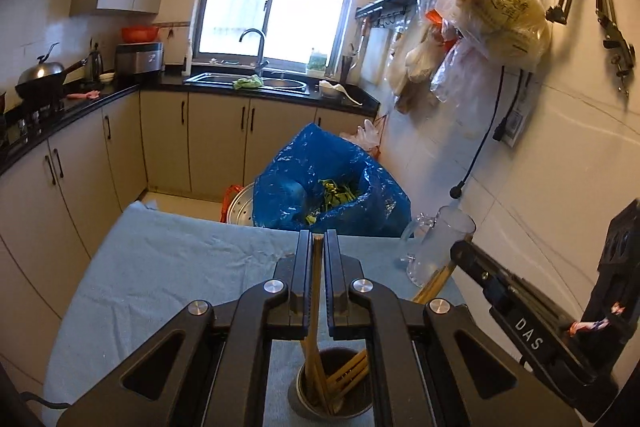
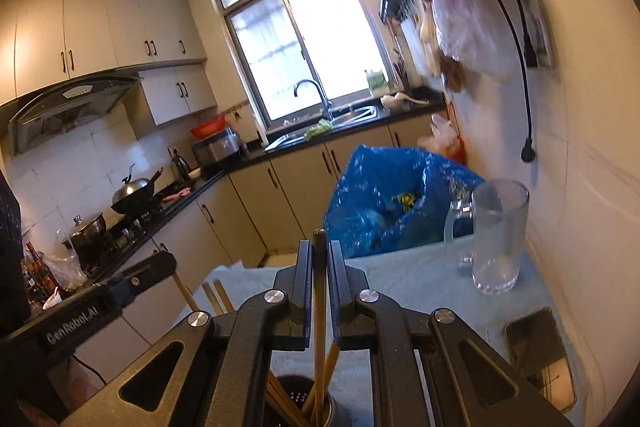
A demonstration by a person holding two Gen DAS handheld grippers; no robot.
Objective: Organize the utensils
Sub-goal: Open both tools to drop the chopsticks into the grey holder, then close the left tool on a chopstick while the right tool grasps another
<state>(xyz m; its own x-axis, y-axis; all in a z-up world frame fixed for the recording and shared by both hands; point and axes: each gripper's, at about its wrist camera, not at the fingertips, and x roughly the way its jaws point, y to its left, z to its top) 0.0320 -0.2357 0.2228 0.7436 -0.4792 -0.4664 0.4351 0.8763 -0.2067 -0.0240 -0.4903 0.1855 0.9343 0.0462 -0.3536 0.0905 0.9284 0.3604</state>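
Observation:
My left gripper [image 1: 317, 241] is shut on a wooden chopstick [image 1: 315, 291] that stands upright, its lower end in a round metal holder [image 1: 304, 401] with several more chopsticks. My right gripper [image 2: 320, 247] is shut on another chopstick [image 2: 319, 311], whose lower end also reaches into the dark holder [image 2: 298, 393] below it. The right gripper also shows in the left wrist view [image 1: 460, 249], and the left one shows in the right wrist view [image 2: 168, 259]. A clear glass mug [image 2: 498, 235] stands empty on the blue cloth at the right; it also shows in the left wrist view [image 1: 438, 247].
The blue-cloth table [image 1: 160, 267] abuts a tiled wall [image 1: 540, 167] on the right. A bin with a blue bag [image 1: 332, 179] stands behind the table. A phone [image 2: 538, 359] lies on the cloth at the right. Counters, sink and stove run along the far side and left.

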